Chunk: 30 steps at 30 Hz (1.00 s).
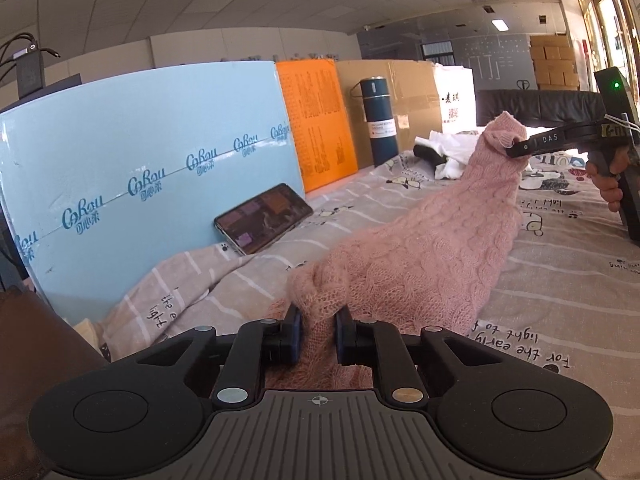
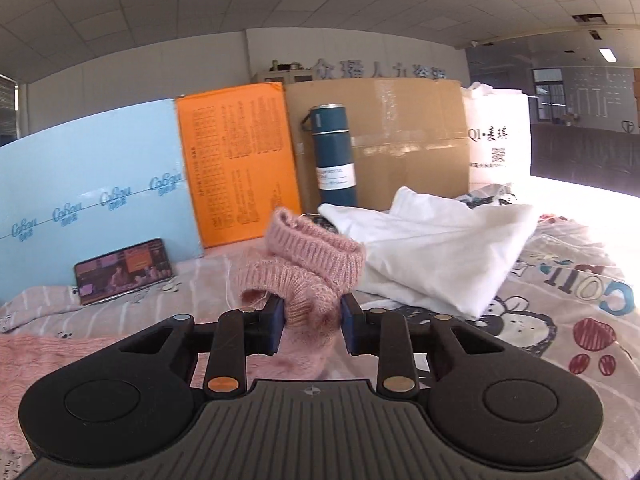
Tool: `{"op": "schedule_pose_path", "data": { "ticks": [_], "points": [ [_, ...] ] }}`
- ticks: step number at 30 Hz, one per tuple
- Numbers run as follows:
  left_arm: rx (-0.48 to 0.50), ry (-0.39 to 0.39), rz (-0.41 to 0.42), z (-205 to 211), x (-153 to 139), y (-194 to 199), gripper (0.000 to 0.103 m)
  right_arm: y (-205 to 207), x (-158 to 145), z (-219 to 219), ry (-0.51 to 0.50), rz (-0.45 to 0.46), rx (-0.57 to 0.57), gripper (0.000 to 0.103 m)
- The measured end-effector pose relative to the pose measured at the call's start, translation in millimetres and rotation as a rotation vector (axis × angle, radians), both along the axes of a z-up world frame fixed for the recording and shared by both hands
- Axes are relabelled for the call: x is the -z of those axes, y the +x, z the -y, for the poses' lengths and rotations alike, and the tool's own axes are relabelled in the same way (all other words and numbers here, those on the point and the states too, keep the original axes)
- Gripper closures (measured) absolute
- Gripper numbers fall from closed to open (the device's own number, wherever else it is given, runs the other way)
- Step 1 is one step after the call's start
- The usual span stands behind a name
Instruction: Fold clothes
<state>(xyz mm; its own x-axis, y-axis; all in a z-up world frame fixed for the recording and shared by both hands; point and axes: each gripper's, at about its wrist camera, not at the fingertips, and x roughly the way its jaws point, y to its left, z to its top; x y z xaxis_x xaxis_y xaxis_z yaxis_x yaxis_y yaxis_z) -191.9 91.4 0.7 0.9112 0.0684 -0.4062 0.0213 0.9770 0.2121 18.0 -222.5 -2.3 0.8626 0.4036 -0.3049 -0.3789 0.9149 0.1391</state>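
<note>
I have both grippers on the pink knit sweater (image 1: 420,240), which lies stretched across the bed sheet (image 1: 560,280) between them. The left gripper (image 1: 319,332) has its jaws pinched narrow on a bunch of the loose knit at the near end. In the right wrist view, the right gripper (image 2: 312,322) has its jaws clamped on a thicker wad just below the ribbed cuff or hem (image 2: 316,244), which folds over above the fingers. From the left wrist view I can see that far end lifted clear of the sheet, with the knit sloping down from it toward my left jaws.

As for progress, I judge we are at the start: 2 grips are set, but the sweater is rumpled and no clean fold shows in it. What is left, as I read it, is to spread it flat, bring the edges together, and lay it down squared. A white garment (image 2: 436,240) sits crumpled further back on the bed, just in front of the cardboard box (image 2: 400,136) and beside the blue flask (image 2: 334,152); it looks unfolded as well, so I count at least 2 pieces outstanding. I see no finished stack anywhere.
</note>
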Motion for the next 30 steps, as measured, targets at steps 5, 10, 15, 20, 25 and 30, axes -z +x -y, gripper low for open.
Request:
{"op": "schedule_pose_path", "data": {
  "ticks": [5, 10, 15, 20, 25, 30],
  "points": [
    [0.025, 0.044, 0.049, 11.0, -4.6, -12.1, 0.089, 6.4, 3.7, 27.0, -0.015, 0.011, 0.131, 0.032],
    [0.054, 0.119, 0.142, 34.0, -12.8, -36.9, 0.09, -12.1, -4.3, 24.3, 0.004, 0.071, -0.076, 0.015],
    [0.104, 0.196, 0.146, 56.4, -6.4, -59.8, 0.09, -41.5, -10.3, -17.5, -0.066, 0.137, -0.458, 0.007],
    [0.108, 0.276, 0.103, 71.2, 9.7, -68.7, 0.09, -86.2, -11.9, -74.8, -0.406, 0.274, -0.837, 0.006],
    [0.165, 0.405, 0.081, 88.5, 24.8, -75.2, 0.09, -121.4, -29.4, -118.3, -0.597, 0.419, -1.035, 0.006],
    [0.173, 0.419, 0.091, 87.7, 26.8, -80.0, 0.09, -137.6, -25.2, -133.2, -0.71, 0.391, -1.166, 0.035]
  ]
}}
